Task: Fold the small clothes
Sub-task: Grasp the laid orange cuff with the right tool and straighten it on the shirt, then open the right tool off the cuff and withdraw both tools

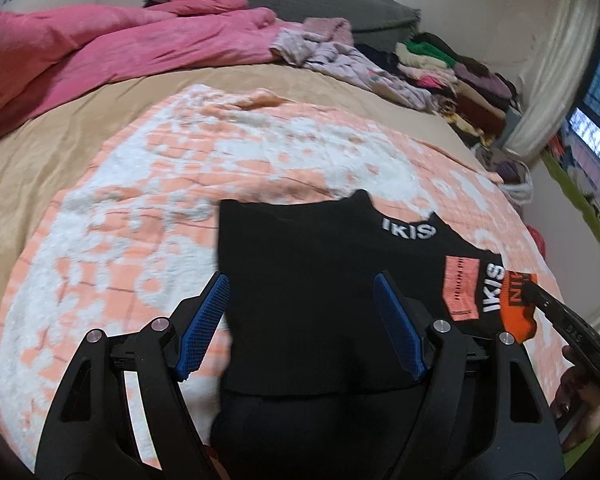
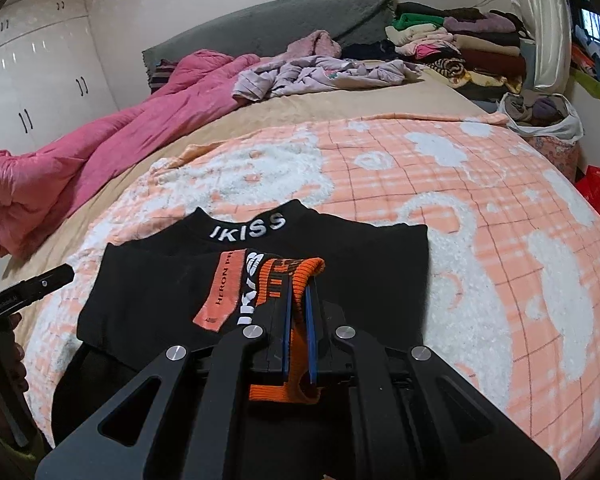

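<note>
Right wrist view shows the right gripper [image 2: 298, 316] clamped on the orange ribbed cuff [image 2: 300, 280] of the black "IKISS" sweater [image 2: 160, 292], which lies folded on the peach-and-white plaid blanket [image 2: 460, 208]. Left gripper [image 1: 300, 324] hovers over the sweater's left side, jaws spread wide, holding nothing.

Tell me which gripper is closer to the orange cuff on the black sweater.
Right. The right gripper is clamped on the orange cuff itself; the left gripper hangs open over the black sweater, off to the cuff's left.
</note>
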{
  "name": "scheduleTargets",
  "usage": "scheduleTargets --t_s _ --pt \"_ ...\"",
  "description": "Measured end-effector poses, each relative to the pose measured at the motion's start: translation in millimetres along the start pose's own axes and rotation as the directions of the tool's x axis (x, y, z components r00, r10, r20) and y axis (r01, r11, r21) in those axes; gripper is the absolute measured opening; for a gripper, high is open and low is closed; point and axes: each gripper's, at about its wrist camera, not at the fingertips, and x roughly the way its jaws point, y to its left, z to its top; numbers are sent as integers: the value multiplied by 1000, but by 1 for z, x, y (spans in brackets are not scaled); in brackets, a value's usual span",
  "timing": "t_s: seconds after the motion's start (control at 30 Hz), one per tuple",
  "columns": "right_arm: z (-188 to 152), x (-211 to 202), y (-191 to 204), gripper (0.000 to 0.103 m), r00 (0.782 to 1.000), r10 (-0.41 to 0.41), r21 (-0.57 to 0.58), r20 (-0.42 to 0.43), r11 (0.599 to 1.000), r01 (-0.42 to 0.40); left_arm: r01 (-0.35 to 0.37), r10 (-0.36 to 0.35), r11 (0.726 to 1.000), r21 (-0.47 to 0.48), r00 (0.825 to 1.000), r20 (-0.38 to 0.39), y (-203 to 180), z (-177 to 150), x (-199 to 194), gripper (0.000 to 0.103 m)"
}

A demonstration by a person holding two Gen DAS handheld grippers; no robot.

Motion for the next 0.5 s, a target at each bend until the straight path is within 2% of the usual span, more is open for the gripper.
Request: scheduleTargets --t_s 0.2,0.27,0.33,0.5 --pt "-4 5 0 8 999 -49 1 -7 999 49 6 -4 999 32 999 -47 -17 -2 24 67" --pt "-5 4 0 27 996 -87 7 4 996 87 -1 3 999 40 998 -60 -19 -4 28 67" --pt "-6 3 -2 35 997 -78 20 0 997 78 -6 9 999 44 998 -65 -19 -5 31 67" --pt "-13 7 3 35 998 -52 13 -19 999 52 -13 18 998 54 995 -94 -17 -9 40 67"
